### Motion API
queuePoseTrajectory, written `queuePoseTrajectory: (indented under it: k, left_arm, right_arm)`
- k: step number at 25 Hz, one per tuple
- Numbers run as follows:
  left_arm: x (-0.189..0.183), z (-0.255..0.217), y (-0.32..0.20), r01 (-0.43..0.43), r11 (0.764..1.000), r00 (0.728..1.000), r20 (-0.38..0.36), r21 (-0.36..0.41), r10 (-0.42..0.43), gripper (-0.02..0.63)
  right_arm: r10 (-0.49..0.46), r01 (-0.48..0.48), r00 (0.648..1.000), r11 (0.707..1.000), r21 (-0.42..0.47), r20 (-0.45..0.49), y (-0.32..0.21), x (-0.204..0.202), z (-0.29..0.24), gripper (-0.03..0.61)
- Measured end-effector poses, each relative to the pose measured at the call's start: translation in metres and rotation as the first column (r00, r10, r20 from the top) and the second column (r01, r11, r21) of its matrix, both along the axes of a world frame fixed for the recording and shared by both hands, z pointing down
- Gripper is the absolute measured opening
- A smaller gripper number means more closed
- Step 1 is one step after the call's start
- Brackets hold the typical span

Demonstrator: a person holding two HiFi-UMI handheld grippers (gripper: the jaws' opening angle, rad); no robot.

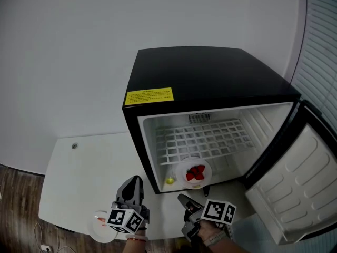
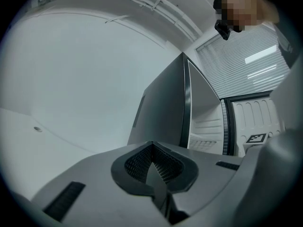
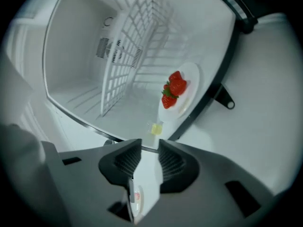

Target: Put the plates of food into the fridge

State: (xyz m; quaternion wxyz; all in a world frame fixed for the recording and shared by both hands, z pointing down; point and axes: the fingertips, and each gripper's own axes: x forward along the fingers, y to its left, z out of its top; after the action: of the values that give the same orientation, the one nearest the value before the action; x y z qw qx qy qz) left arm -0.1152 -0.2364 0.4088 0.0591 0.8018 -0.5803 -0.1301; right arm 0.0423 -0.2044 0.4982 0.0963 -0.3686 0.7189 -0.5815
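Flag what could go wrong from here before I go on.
1. The strawberry plate sits right at the front lip of the fridge floor; shutting the door may hit it.
2. The other plate lies at the near edge of the table, beside the shut left claw; a nudge could tip it off.

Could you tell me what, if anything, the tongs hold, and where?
Nothing is held: the left tongs are shut on nothing; the right tongs stand open, empty.

Plate w/ strawberries (image 1: 195, 173) flat on fridge (image 1: 210, 78) floor, near front; door (image 1: 295, 188) open. 2nd plate (image 1: 101, 227) at table (image 1: 79, 178) edge.
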Motion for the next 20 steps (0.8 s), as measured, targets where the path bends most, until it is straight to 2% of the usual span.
queuePoseTrajectory:
  k: [1,2,3,6,9,14,20]
  left_arm:
    - [0.000,-0.002,0.003,-0.005,1.000,1.000,-0.001,0.006,0.005,0.006]
    - [0.001,-0.005,0.006,-0.010,1.000,1.000,-0.001,0.012,0.010,0.006]
    - [0.002,-0.008,0.010,-0.014,1.000,1.000,-0.002,0.014,0.014,0.006]
    - [0.002,-0.015,0.022,-0.016,1.000,1.000,-0.006,0.009,0.016,0.006]
    - [0.001,-0.019,0.034,-0.020,1.000,1.000,-0.007,0.013,0.020,0.006]
    - [-0.010,-0.027,0.061,-0.013,1.000,1.000,-0.009,0.023,0.013,0.006]
    - [-0.044,-0.027,0.103,0.048,0.998,0.999,-0.015,0.044,-0.047,0.006]
  right_arm:
    - [-0.001,0.002,1.000,0.999,0.052,-0.032,0.001,0.000,-0.007,0.075]
    - [-0.007,0.014,0.998,0.995,0.102,-0.067,0.003,-0.001,-0.014,0.023]
    - [-0.018,0.033,0.995,0.989,0.147,-0.099,0.005,-0.004,-0.021,0.006]
    - [-0.056,0.090,0.988,0.966,0.243,-0.144,0.014,-0.016,-0.039,0.006]
    - [-0.095,0.137,0.983,0.950,0.282,-0.156,0.024,-0.032,-0.049,0.006]
    - [-0.165,0.211,0.970,0.935,0.287,-0.177,0.045,-0.059,-0.047,0.006]
    - [-0.257,0.307,0.945,0.910,0.277,-0.203,0.075,-0.102,-0.039,0.008]
